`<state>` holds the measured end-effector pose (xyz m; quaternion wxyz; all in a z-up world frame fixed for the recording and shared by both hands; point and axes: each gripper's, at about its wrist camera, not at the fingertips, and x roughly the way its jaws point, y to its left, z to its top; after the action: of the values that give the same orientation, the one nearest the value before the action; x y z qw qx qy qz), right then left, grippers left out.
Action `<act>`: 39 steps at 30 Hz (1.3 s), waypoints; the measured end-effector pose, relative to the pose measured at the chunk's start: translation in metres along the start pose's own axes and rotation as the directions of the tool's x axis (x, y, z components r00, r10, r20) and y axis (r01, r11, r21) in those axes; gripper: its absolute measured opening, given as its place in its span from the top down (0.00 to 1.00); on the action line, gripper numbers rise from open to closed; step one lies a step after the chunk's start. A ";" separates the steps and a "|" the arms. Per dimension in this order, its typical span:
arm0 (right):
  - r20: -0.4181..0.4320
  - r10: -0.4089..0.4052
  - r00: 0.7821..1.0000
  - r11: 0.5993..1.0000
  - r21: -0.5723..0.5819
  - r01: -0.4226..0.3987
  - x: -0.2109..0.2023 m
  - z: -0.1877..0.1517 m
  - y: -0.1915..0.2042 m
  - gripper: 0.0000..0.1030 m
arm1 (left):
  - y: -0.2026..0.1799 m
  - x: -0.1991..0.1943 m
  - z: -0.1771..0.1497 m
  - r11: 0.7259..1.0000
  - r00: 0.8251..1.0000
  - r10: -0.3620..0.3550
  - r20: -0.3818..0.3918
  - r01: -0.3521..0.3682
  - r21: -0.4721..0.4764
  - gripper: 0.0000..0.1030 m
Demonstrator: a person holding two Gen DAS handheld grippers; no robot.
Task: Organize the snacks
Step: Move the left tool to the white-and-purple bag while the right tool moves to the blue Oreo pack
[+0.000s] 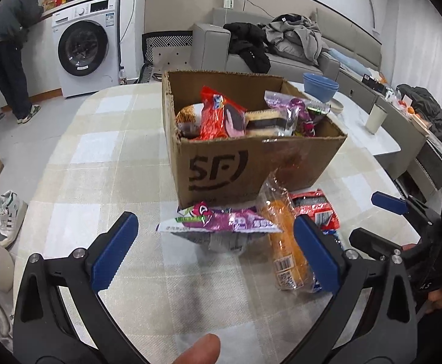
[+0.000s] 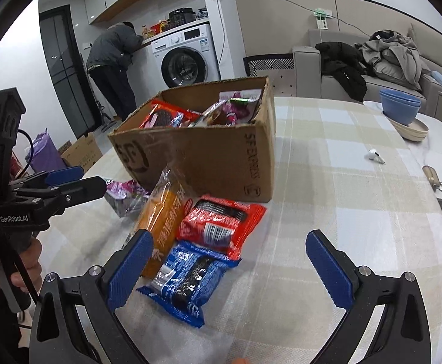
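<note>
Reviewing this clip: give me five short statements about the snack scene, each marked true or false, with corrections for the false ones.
1. The brown cardboard box already holds snack packets. True.
2. The left gripper is shut on a packet. False: it is open and holds nothing.
3. The blue cookie packet lies on the checked tablecloth. True.
4. The red cookie packet lies inside the box. False: it lies on the cloth in front of the box.
5. The right gripper is open. True.

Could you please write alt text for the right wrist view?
The open right gripper hovers over a blue snack packet, beside red and orange packets, before a snack-filled cardboard box on a checked tablecloth.
</note>
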<state>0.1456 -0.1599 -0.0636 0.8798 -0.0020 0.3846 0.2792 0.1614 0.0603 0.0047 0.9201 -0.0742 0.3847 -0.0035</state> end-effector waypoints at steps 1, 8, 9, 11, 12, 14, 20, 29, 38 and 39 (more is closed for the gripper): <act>-0.010 0.010 1.000 1.000 0.001 -0.010 0.002 -0.002 0.001 0.01 | 0.000 0.002 -0.002 1.000 1.000 -0.001 -0.004 0.001 -0.003 0.01; -0.054 0.031 0.998 1.000 -0.006 -0.031 0.007 -0.009 0.005 0.01 | 0.004 0.009 -0.011 1.000 1.000 0.010 -0.023 -0.010 -0.007 0.01; -0.061 0.035 0.998 0.999 -0.002 -0.035 0.007 -0.009 0.005 0.01 | 0.002 0.010 -0.012 1.000 1.000 0.013 -0.023 -0.013 0.000 0.01; -0.078 0.052 0.996 0.999 0.016 -0.051 0.010 -0.010 0.003 0.01 | 0.003 0.011 -0.014 0.999 0.999 0.033 -0.025 -0.032 0.017 0.01; -0.087 0.059 0.995 0.998 0.025 -0.057 0.012 -0.010 0.001 0.01 | 0.002 0.012 -0.014 0.999 0.999 0.040 -0.026 -0.039 0.030 0.01; -0.113 0.076 0.991 0.997 0.038 -0.072 0.018 -0.012 -0.001 0.01 | 0.001 0.014 -0.014 0.998 0.999 0.041 -0.030 -0.039 0.051 0.01; -0.156 0.078 0.985 0.994 0.084 -0.065 0.032 -0.017 -0.008 0.05 | 0.001 0.016 -0.018 0.997 0.999 0.035 -0.018 -0.033 0.064 0.01; -0.175 0.131 0.976 0.991 0.064 -0.121 0.036 -0.020 0.005 0.15 | 0.001 0.021 -0.025 0.998 0.999 0.006 -0.038 -0.004 0.058 0.06; -0.175 0.106 0.979 0.994 0.024 -0.103 0.041 -0.021 0.022 0.22 | 0.001 0.030 -0.024 0.999 0.998 0.023 -0.050 -0.020 0.050 0.06; -0.176 0.102 0.979 0.995 0.020 -0.100 0.039 -0.021 0.022 0.23 | 0.001 0.031 -0.023 0.999 0.998 0.025 -0.050 -0.022 0.048 0.06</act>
<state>0.1422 -0.1271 -0.1008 0.8270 -0.0021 0.4622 0.3201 0.1667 0.0561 -0.0338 0.9115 -0.0476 0.4086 -0.0035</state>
